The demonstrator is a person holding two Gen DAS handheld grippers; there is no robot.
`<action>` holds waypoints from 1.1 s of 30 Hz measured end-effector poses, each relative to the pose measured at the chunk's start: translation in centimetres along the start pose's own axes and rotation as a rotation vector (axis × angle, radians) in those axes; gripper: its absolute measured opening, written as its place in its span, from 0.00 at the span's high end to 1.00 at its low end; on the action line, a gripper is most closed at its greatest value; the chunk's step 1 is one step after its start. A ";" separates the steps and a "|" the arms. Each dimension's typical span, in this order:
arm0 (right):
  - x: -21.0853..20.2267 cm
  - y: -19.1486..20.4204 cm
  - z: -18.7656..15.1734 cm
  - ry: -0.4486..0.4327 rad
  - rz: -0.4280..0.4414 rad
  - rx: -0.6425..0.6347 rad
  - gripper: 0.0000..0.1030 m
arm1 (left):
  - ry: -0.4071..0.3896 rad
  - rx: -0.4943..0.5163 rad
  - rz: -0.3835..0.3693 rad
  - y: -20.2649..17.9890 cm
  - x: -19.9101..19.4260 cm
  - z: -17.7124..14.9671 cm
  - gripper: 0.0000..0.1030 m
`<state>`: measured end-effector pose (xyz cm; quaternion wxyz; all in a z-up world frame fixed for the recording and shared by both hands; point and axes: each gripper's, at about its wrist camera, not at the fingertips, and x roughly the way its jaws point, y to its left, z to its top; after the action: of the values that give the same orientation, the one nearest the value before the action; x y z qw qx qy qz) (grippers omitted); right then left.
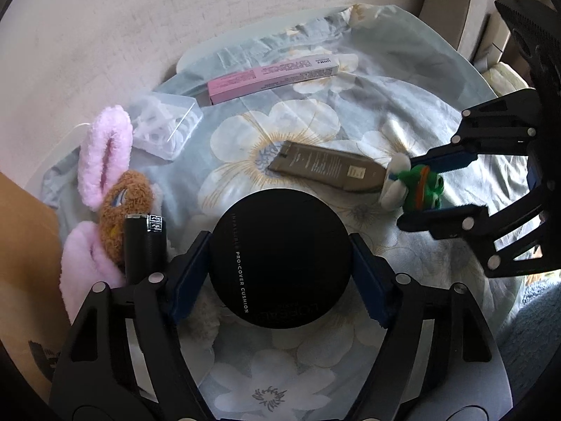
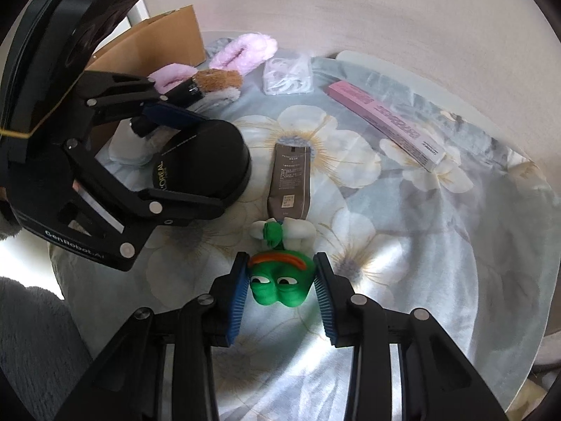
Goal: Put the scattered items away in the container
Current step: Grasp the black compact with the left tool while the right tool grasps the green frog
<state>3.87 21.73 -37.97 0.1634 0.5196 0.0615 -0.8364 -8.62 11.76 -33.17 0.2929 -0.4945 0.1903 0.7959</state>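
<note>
Left gripper [image 1: 280, 273] clamped on the round black cushion compact [image 1: 280, 256], pads tight against both its sides, compact sitting on the floral cloth [image 2: 403, 263]. Right gripper [image 2: 282, 294] straddles the green frog figure [image 2: 280, 284]; left pad touching, right pad looks just clear, can't confirm a grip. Brown tube [image 2: 289, 182] lies just beyond the frog. Cardboard box [image 2: 154, 42] far left, pink carton [image 2: 385, 122] far right.
</note>
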 end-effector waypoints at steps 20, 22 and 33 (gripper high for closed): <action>-2.7 -0.9 -0.6 -0.046 -0.050 0.109 0.67 | -0.104 0.036 0.027 -2.4 -4.2 0.7 0.28; -3.3 -1.0 -0.6 -0.061 -0.054 0.117 0.67 | -0.107 0.024 0.028 -2.3 -4.7 0.8 0.28; -6.5 -1.3 0.1 -0.143 -0.075 0.155 0.68 | -0.153 -0.052 0.055 -1.3 -7.8 1.5 0.28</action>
<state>6.01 24.29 -32.19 0.0954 0.4670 0.0040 -0.8791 -6.14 11.43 -25.54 0.2719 -0.4343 0.1603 0.8437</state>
